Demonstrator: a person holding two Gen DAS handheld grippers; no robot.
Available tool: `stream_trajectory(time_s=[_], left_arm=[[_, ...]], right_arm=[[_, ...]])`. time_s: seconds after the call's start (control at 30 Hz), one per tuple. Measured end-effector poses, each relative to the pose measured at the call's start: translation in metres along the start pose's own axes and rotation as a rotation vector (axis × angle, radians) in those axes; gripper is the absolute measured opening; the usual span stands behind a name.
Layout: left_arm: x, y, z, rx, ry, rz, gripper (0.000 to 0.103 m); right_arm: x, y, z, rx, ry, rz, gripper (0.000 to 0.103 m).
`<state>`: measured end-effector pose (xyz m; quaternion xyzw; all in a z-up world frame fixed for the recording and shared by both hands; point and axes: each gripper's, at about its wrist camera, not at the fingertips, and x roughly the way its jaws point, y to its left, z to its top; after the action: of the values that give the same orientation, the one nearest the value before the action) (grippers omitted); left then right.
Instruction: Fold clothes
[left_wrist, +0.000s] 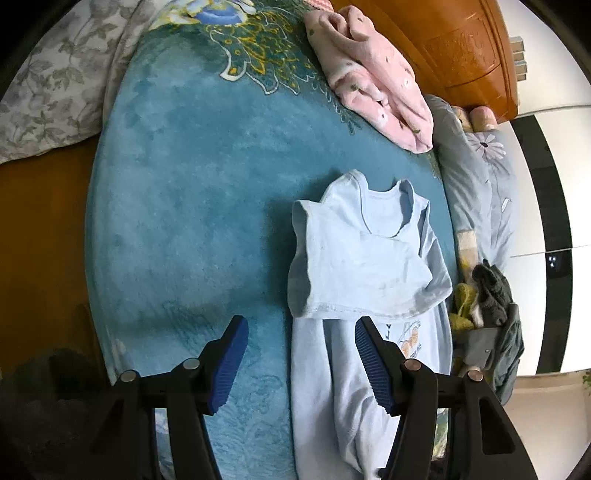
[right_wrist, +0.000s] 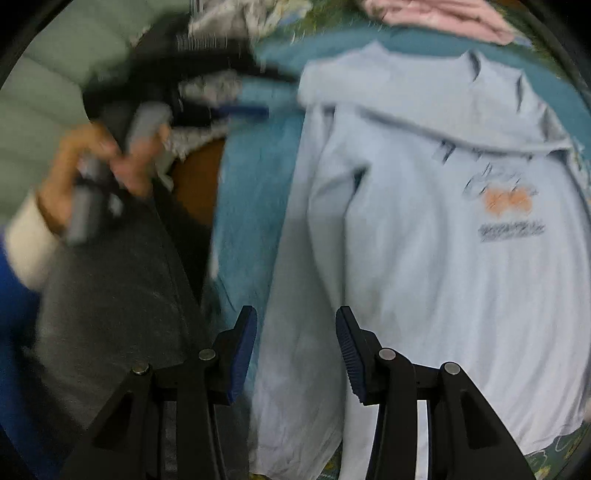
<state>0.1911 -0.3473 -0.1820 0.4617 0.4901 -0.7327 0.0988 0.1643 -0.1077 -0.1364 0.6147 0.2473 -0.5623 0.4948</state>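
Observation:
A light blue long-sleeved shirt (left_wrist: 362, 266) lies on a blue blanket (left_wrist: 192, 192), its upper part with a sleeve folded over the body. A small orange print shows on its chest (right_wrist: 506, 201). My left gripper (left_wrist: 301, 332) is open and empty, just above the shirt's left edge. My right gripper (right_wrist: 295, 321) is open and empty over the shirt's (right_wrist: 424, 258) lower left part. The right wrist view is blurred by motion. The person's left hand (right_wrist: 92, 173) grips the other tool's handle there.
A crumpled pink garment (left_wrist: 373, 77) lies at the far edge of the blanket. A wooden headboard (left_wrist: 454, 48) stands behind it. A pile of grey and yellow clothes (left_wrist: 487, 306) sits right of the shirt. A floral pillow (left_wrist: 48, 81) lies at the left.

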Motion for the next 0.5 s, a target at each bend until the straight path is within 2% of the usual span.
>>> stream_trajectory(time_s=[0.03, 0.17, 0.3, 0.4, 0.5], left_arm=[[-0.002, 0.0, -0.001, -0.001, -0.006, 0.001, 0.064], [-0.008, -0.004, -0.002, 0.005, -0.034, 0.015, 0.064], [-0.009, -0.008, -0.004, 0.019, -0.037, 0.041, 0.064], [-0.013, -0.011, -0.005, 0.035, -0.048, 0.048, 0.064], [-0.016, -0.011, -0.006, 0.035, -0.059, 0.05, 0.064]], right_arm=[[0.003, 0.002, 0.0, -0.013, 0.013, 0.002, 0.038], [0.003, 0.014, -0.004, -0.101, 0.04, 0.03, 0.036], [0.018, 0.015, -0.006, -0.136, 0.083, -0.063, 0.036], [0.041, 0.021, -0.009, -0.2, 0.144, -0.131, 0.036], [0.052, 0.034, -0.014, -0.278, 0.154, -0.208, 0.036]])
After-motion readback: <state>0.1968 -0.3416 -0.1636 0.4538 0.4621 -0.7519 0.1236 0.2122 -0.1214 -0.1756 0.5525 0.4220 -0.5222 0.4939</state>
